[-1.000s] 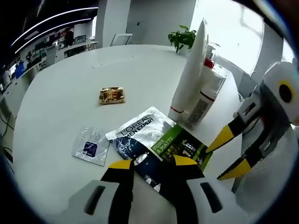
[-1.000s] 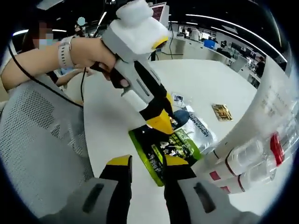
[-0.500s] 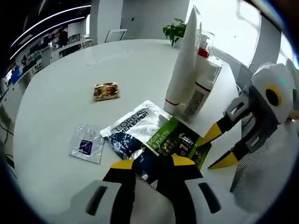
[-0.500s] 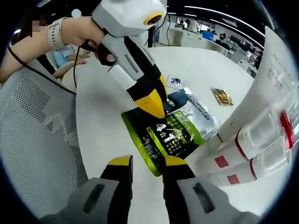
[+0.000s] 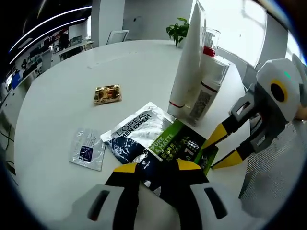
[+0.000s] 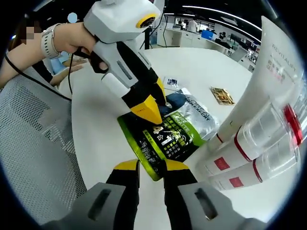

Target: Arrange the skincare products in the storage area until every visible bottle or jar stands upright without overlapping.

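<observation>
While flat on tabletop (image 5: 57,91), green-black sachet (image 6: 165,139) lies between left tongs (image 5: 153,167), clamped on it, and right tongs (image 6: 151,166), nearly together, state unclear.

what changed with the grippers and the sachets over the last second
The right gripper has closed in on the near edge of the green-and-black sachet, its jaws now nearly shut at that edge; whether it grips is unclear. The left gripper stays at the dark sachet's corner. The white tube, pump bottles, gold sachet and clear sachet have not moved.
</observation>
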